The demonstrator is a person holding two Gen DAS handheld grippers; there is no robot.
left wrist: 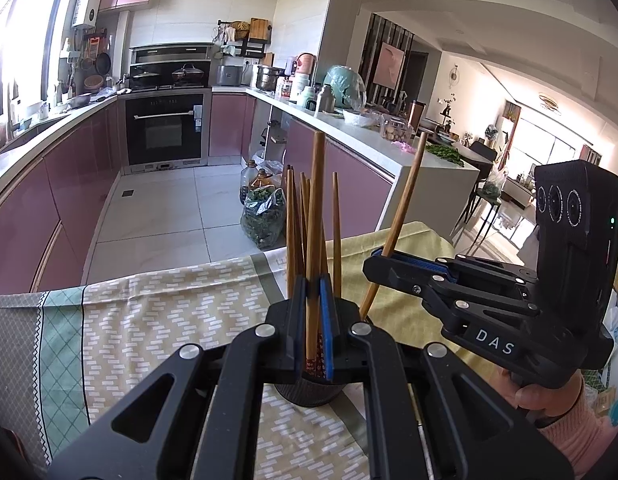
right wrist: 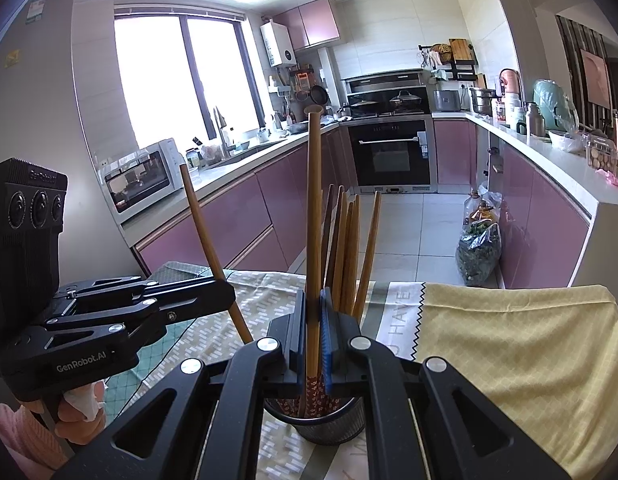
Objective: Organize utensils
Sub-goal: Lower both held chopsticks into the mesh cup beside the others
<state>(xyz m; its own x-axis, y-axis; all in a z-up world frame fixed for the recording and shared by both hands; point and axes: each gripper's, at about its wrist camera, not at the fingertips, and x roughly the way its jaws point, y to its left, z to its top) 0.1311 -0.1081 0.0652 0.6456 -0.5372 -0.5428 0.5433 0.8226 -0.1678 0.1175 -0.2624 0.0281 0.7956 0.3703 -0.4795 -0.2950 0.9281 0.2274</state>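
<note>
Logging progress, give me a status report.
Left gripper and right gripper each shut on a chopstick over the black holder. Nothing blocking.

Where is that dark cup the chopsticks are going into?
The dark mesh chopstick holder stands on the patterned tablecloth, low and centre in both wrist views. It sits just beyond the two hand-held grippers, each shut on a chopstick above it.

- Home kitchen, open on one side to a living room (left wrist: 541, 136).
- Pink cabinets (right wrist: 245, 216) under white counters (left wrist: 349, 128), built-in oven (right wrist: 391, 152) below a stove with lidded pans (right wrist: 405, 100).
- Microwave (right wrist: 141, 176) beside the sink (right wrist: 249, 150), water heater (right wrist: 278, 44) by the window (right wrist: 181, 80).
</note>
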